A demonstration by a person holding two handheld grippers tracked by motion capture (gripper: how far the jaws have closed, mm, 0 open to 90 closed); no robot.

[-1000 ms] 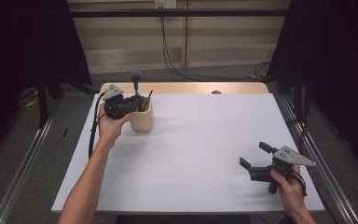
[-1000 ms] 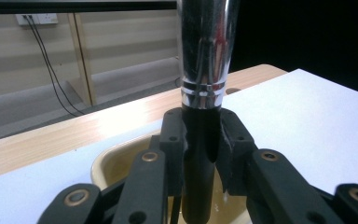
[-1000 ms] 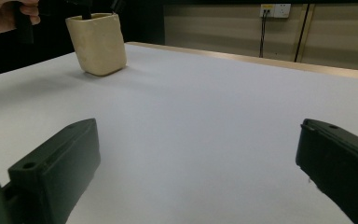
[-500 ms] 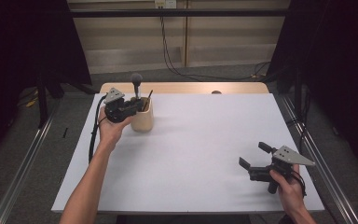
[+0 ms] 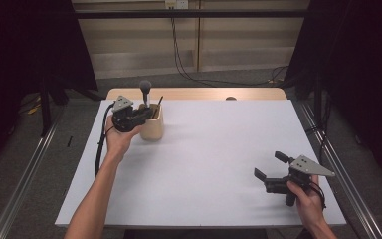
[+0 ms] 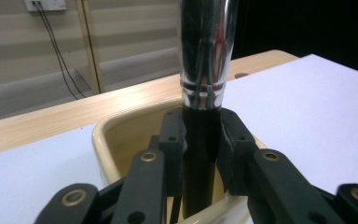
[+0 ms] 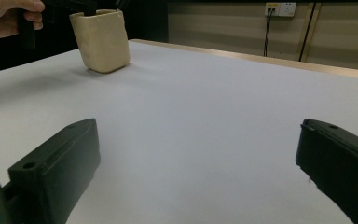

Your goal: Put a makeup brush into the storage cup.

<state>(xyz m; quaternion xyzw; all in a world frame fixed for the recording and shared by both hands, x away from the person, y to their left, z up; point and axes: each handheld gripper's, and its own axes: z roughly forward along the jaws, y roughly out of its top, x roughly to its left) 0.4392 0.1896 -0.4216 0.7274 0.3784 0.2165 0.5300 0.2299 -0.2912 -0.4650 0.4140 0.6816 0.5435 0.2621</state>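
A beige cup (image 5: 152, 128) stands at the far left of the white table (image 5: 219, 149). A brush (image 5: 145, 87) with a dark round head, a silver ferrule (image 6: 207, 46) and a black handle stands upright in it. My left gripper (image 5: 149, 112) reaches over the cup's (image 6: 116, 135) rim. Its jaws have just been opening a little, with the black handle between them and the pads still against it. My right gripper (image 5: 268, 164) rests open near the front right corner, nothing between its jaws (image 7: 198, 154). It faces the cup (image 7: 101, 39) across the table.
A wooden strip (image 5: 194, 93) runs along the table's far edge. Metal rails (image 5: 25, 174) line the floor on both sides. Cables (image 5: 179, 55) hang from a wall socket behind. A thin dark stick (image 5: 159, 101) also leans in the cup.
The brush head sits slightly lower over the cup than a second ago. Both hands keep their places.
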